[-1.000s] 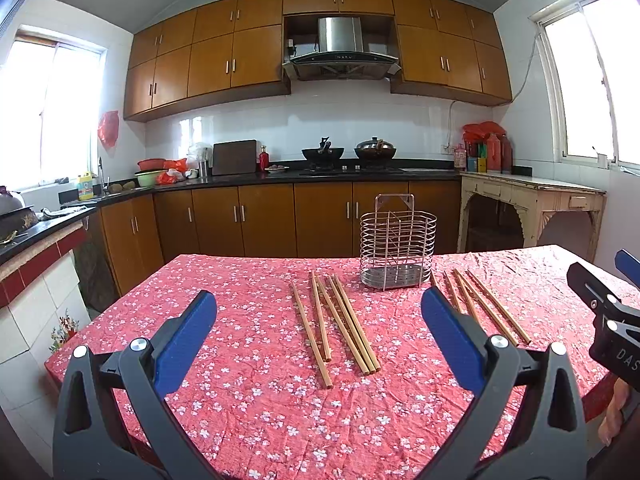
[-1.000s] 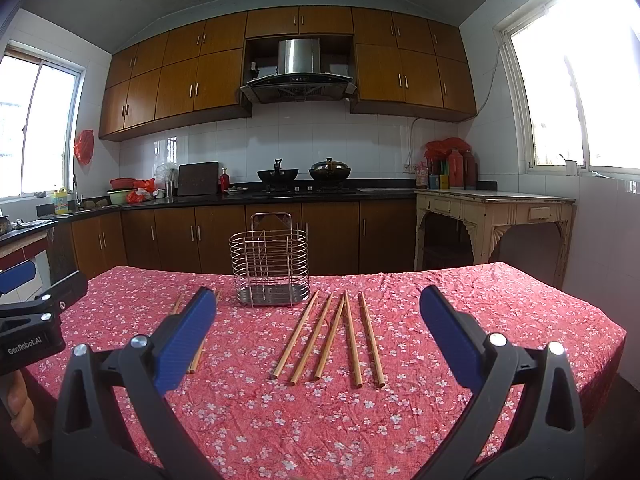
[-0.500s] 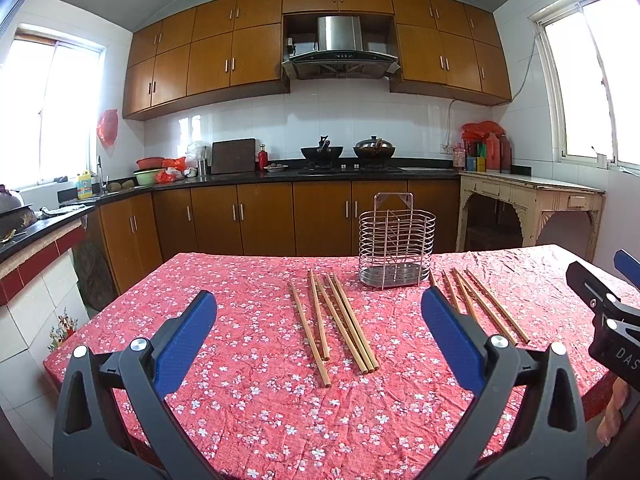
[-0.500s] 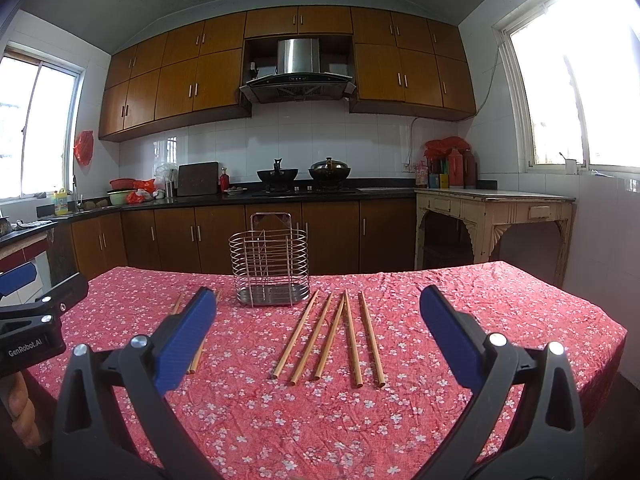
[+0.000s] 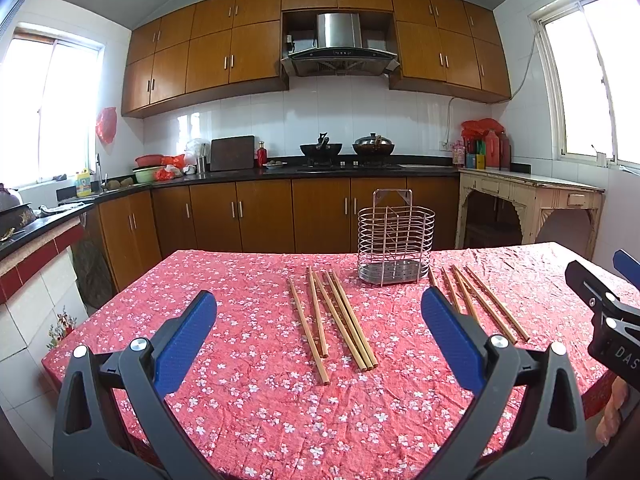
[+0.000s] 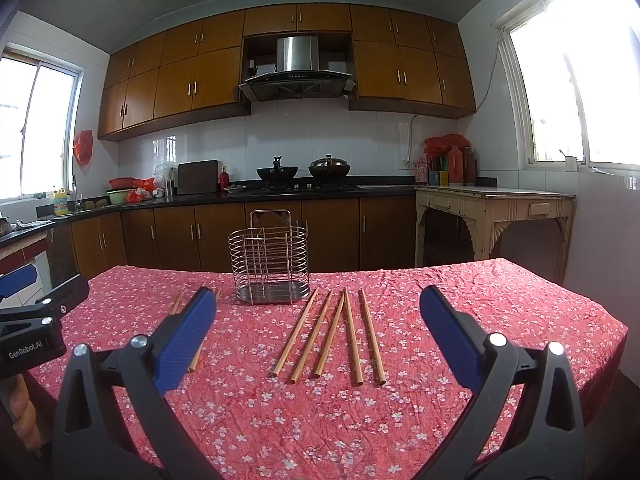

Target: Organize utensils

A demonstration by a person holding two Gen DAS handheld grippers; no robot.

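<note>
A wire utensil holder stands upright and empty near the far side of the table. Several wooden chopsticks lie flat on the cloth to its left, in front of my left gripper, which hovers open and holds nothing. A second set of chopsticks lies to the holder's right, ahead of my open, empty right gripper. In the right wrist view, the left set of chopsticks is partly hidden behind a blue finger pad.
The table wears a wrinkled red floral cloth. Each wrist view catches the other gripper at its edge, the right gripper and the left gripper, each held by a hand. Kitchen counters, cabinets and a pale side table stand beyond.
</note>
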